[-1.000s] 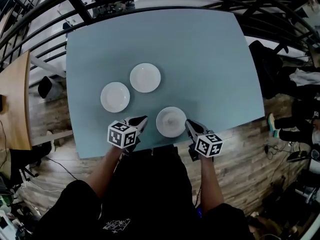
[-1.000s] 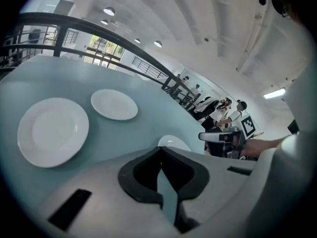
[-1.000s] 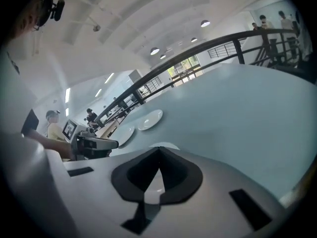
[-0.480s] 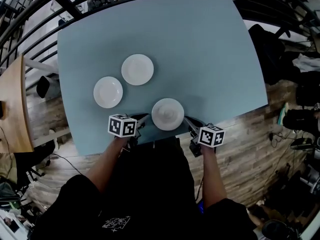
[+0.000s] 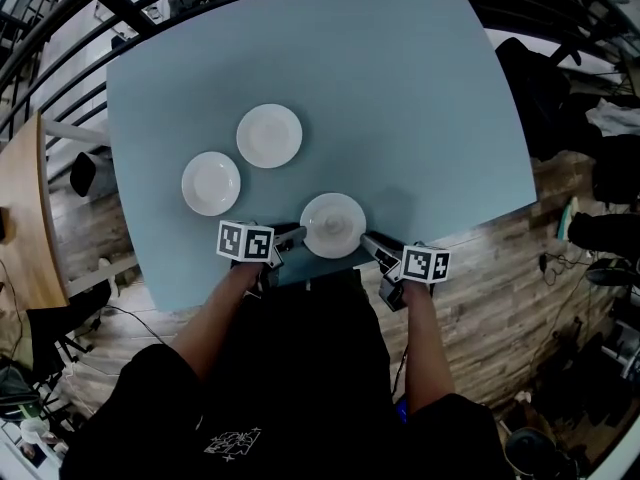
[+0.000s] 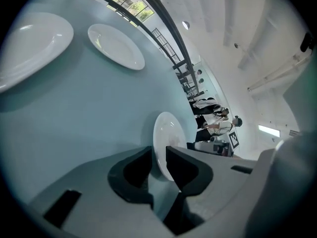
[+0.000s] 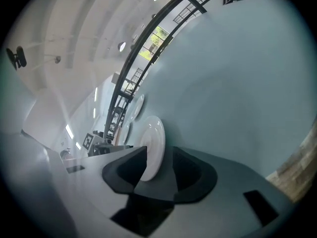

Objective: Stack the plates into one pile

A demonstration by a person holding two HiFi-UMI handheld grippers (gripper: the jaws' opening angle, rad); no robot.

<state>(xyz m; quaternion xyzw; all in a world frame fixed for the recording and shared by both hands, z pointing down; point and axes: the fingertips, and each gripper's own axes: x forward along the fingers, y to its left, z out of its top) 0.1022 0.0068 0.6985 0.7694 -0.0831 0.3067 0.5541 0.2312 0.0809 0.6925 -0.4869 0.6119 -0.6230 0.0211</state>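
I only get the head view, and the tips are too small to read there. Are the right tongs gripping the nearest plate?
Observer: No. The right tongs have just opened, with the rim of the nearest plate between them and a gap on one side.
Operator: And the left?
Observer: That plate's opposite edge stands between the left tongs; whether they press on it is unclear.

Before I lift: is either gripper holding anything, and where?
Right gripper: nothing; its jaws just opened around the near plate's right rim. Left gripper: left rim sits between its jaws; grip cannot be told.
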